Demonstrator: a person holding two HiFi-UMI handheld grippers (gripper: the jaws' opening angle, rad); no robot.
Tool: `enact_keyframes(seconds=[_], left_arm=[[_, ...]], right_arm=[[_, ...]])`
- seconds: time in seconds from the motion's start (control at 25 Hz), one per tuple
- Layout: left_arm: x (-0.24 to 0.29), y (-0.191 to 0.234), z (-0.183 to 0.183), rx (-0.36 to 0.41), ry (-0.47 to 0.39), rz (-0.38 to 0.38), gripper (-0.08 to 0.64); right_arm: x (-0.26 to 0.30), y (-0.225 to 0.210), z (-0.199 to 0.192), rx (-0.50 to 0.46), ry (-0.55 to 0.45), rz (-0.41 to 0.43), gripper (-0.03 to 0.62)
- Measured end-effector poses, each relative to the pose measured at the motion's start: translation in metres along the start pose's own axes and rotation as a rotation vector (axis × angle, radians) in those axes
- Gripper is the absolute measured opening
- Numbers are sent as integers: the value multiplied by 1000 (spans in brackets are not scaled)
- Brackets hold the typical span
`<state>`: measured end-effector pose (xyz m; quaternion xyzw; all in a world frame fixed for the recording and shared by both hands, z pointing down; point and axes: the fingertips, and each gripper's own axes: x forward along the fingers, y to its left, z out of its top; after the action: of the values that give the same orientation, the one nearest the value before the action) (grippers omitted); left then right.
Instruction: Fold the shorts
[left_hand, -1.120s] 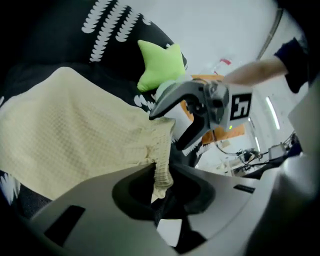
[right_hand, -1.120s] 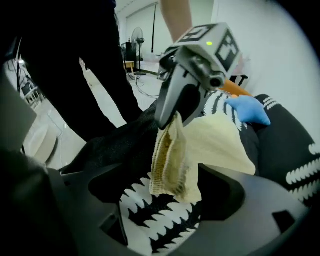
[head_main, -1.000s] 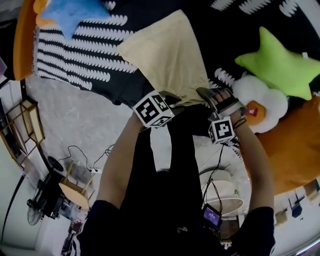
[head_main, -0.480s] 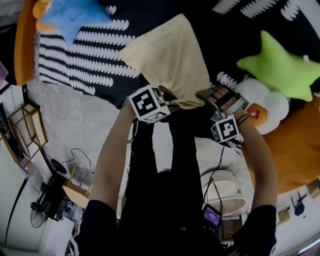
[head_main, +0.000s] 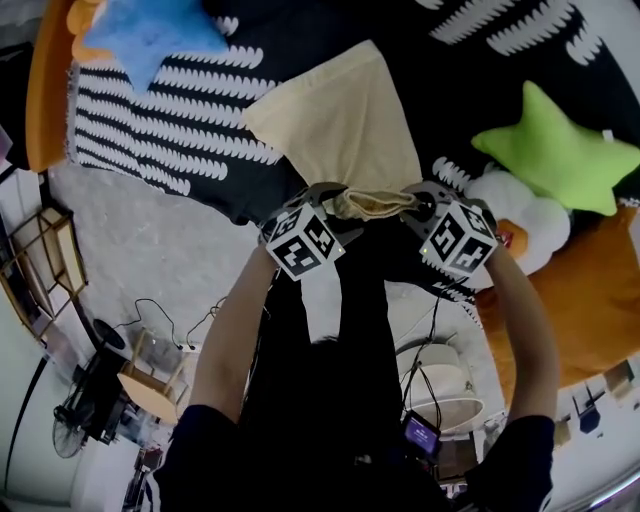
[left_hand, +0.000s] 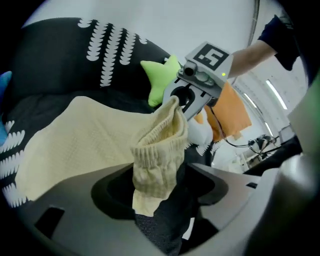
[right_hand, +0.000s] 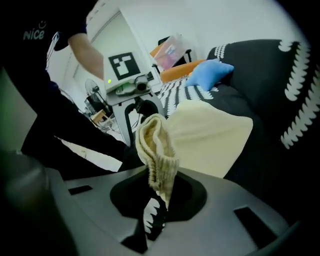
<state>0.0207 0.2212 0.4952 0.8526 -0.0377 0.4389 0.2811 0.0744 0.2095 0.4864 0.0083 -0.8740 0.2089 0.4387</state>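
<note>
The pale yellow shorts (head_main: 345, 125) lay spread on a black cover (head_main: 170, 100) with rows of white marks. Their ribbed waistband was bunched and lifted at the near edge. The right tongs (head_main: 412, 200) had just been closing and pinched this waistband tightly. The left tongs (head_main: 335, 198) had just been opening, and the waistband hung loosely between the wide jaws. On the cover, a green star cushion (head_main: 560, 150) lay to the right, near a white puffy cushion (head_main: 525, 215) and an orange one (head_main: 590, 300). A blue star cushion (head_main: 150, 30) lay far to the left. Below the cover's edge was a grey floor (head_main: 150, 240) with cables (head_main: 180, 315) and a small wooden stool (head_main: 150, 385).
</note>
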Motion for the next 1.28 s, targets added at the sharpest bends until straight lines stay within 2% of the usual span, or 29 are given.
enact_keyframes(seconds=[0.08,0.16,0.2,0.36,0.44,0.52,0.64,0.72,0.84,0.92,1.04,1.12,1.2,1.28], left_arm=[[5,10,1,27,11,75,276],[8,12,3,90,29,120,48],[9,8,3,102,32,99,37],[-3,-29,-6,43,43,-178,28],[-14,-50,-18,53,83,-292,28],[-21,-72,-33,97,137,-370,28],[-21,-97,-51,141,188,-415,28],[-17,-105,-59,110,176,-400,28],[-14,-94,-63,74,124,-290,28],[-19,-82,-58,24,72,-235,28],[-33,-59,-45,-91,-26,-203,29],[-45,-34,-32,-139,-76,-162,29],[-51,-13,-21,-162,-95,-111,29],[-47,3,-18,-174,-87,-63,29]], right_arm=[[0,-2,5,71,-15,27,41],[0,-2,5,109,-5,51,40],[0,0,1,112,13,66,40],[-2,26,-18,75,128,182,40],[0,50,-23,39,186,266,40],[2,77,-25,-6,232,333,40],[5,113,-33,-48,279,383,41],[8,126,-37,-69,287,377,43],[11,119,-32,-109,272,322,46],[11,102,-20,-120,248,279,49],[8,70,3,-107,203,234,54],[2,44,21,-106,179,201,55],[-1,22,33,-98,162,170,55],[5,6,33,-51,153,161,58]])
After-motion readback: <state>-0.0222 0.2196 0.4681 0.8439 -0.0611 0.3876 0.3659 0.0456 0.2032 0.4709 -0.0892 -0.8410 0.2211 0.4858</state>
